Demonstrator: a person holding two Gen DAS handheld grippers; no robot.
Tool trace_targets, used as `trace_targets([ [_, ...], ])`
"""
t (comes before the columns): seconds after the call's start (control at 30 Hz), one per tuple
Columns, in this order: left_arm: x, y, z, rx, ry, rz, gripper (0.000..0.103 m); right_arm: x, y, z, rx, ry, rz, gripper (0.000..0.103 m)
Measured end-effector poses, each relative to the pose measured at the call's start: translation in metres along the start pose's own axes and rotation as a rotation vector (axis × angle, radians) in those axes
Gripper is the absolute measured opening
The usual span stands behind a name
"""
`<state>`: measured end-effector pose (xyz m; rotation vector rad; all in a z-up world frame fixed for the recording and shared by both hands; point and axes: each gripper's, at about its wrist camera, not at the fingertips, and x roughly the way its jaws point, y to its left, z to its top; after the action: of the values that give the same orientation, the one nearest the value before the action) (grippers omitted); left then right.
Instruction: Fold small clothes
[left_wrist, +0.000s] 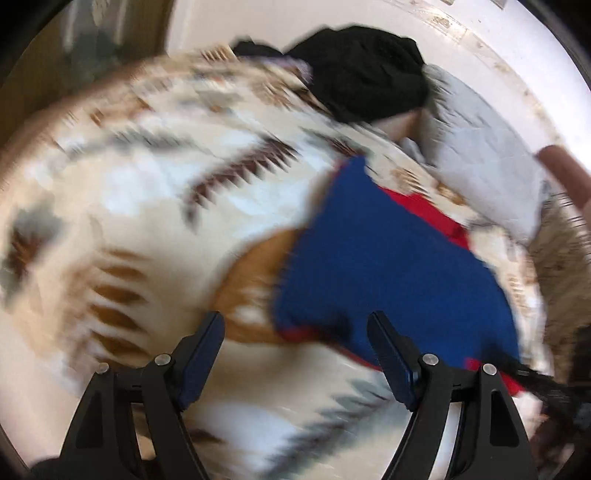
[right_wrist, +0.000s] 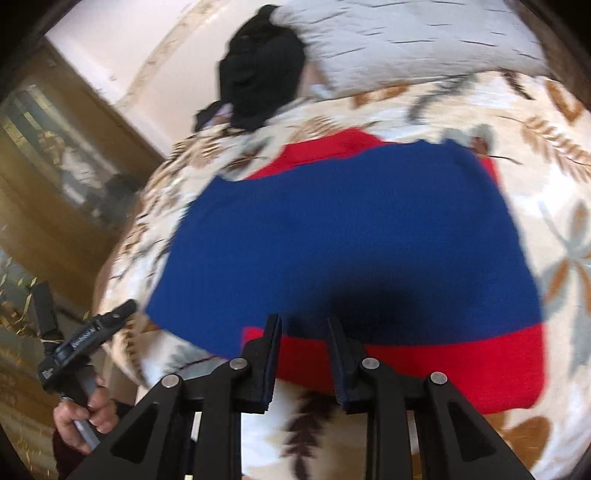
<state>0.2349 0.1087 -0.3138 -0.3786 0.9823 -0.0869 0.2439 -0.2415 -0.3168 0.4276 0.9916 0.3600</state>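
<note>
A small blue and red knit garment (right_wrist: 340, 236) lies flat on a leaf-patterned bedspread (right_wrist: 554, 155), blue on top with red showing at its near and far edges. It also shows in the left wrist view (left_wrist: 388, 258), to the right. My left gripper (left_wrist: 297, 328) is open and empty, hovering over the garment's left corner; this view is blurred. My right gripper (right_wrist: 303, 325) is narrowly open and empty, just above the garment's near red edge. The left gripper (right_wrist: 92, 332) also shows at the bed's left side in the right wrist view.
A black garment (left_wrist: 365, 74) is bunched at the far end of the bed beside a grey pillow (left_wrist: 480, 155). Both also show in the right wrist view, the black garment (right_wrist: 258, 77) and the pillow (right_wrist: 417, 40). A wooden cabinet (right_wrist: 66, 155) stands left of the bed.
</note>
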Motion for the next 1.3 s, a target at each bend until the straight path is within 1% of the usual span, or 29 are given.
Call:
trace_targets([
  [0.03,0.005,0.0,0.0,-0.023,0.033,-0.039,0.08,0.005,0.007,0.0,-0.001,0.009,0.031,0.029],
  [0.1,0.017,0.003,0.0,-0.091,0.081,-0.112,0.08,0.015,0.016,-0.002,0.003,0.027,0.061,0.029],
  [0.17,0.025,0.008,0.002,-0.15,0.089,-0.155,0.08,0.025,0.024,-0.005,0.0,0.038,0.068,0.029],
  [0.2,0.028,0.01,0.003,-0.175,0.084,-0.164,0.08,0.029,0.027,-0.006,-0.005,0.041,0.067,0.029],
  [0.27,0.03,0.009,0.003,-0.2,0.055,-0.177,0.08,0.04,0.031,-0.007,0.001,0.045,0.064,0.028],
  [0.33,0.032,0.006,0.003,-0.205,0.031,-0.169,0.079,0.055,0.026,-0.009,0.016,0.079,0.038,0.028],
  [0.37,0.033,0.005,0.004,-0.204,0.015,-0.163,0.074,0.059,0.024,-0.01,0.016,0.078,0.04,0.027],
  [0.4,0.035,0.004,0.005,-0.204,0.005,-0.156,0.061,0.057,0.023,-0.009,0.018,0.071,0.047,0.027],
  [0.43,0.037,0.005,0.006,-0.207,0.003,-0.153,0.054,0.056,0.023,-0.008,0.019,0.08,0.051,0.027],
  [0.47,0.04,0.007,0.006,-0.215,0.006,-0.155,0.043,0.054,0.022,-0.007,0.018,0.081,0.055,0.027],
  [0.53,0.043,0.011,0.007,-0.24,0.0,-0.168,0.043,0.048,0.022,-0.007,0.018,0.059,0.07,0.028],
  [0.6,0.044,0.011,0.008,-0.248,-0.01,-0.173,0.043,0.043,0.029,-0.006,-0.015,0.027,0.085,0.028],
  [0.67,0.044,0.012,0.009,-0.254,-0.017,-0.174,0.044,0.04,0.034,-0.007,-0.039,0.003,0.074,0.028],
  [0.73,0.045,0.013,0.009,-0.269,-0.023,-0.184,0.044,0.05,0.031,-0.009,-0.034,0.027,0.027,0.028],
  [0.77,0.045,0.012,0.009,-0.268,-0.027,-0.185,0.044,0.058,0.027,-0.011,-0.023,0.052,0.022,0.028],
  [0.83,0.042,0.007,0.011,-0.232,-0.053,-0.17,0.035,0.055,0.025,-0.012,-0.024,0.035,0.04,0.028],
  [0.9,0.035,-0.005,0.012,-0.172,-0.092,-0.16,0.029,0.05,0.025,-0.012,-0.04,0.046,0.054,0.027],
  [1.0,0.018,-0.03,0.014,-0.051,-0.162,-0.141,0.026,0.034,0.006,-0.007,0.043,0.028,0.115,0.027],
  [1.1,0.003,-0.067,0.015,0.087,-0.213,-0.129,0.025,0.014,-0.019,0.0,0.13,-0.041,0.143,0.027],
  [1.17,-0.001,-0.089,0.015,0.158,-0.221,-0.129,0.025,-0.001,-0.036,0.006,0.188,-0.092,0.152,0.031],
  [1.2,-0.003,-0.102,0.015,0.195,-0.22,-0.136,0.025,-0.007,-0.044,0.007,0.219,-0.109,0.156,0.035],
  [1.27,-0.004,-0.125,0.011,0.261,-0.218,-0.144,0.024,-0.022,-0.065,0.008,0.308,-0.153,0.188,0.083],
  [1.3,-0.004,-0.142,0.007,0.314,-0.216,-0.141,0.024,-0.03,-0.075,0.007,0.351,-0.189,0.203,0.084],
])
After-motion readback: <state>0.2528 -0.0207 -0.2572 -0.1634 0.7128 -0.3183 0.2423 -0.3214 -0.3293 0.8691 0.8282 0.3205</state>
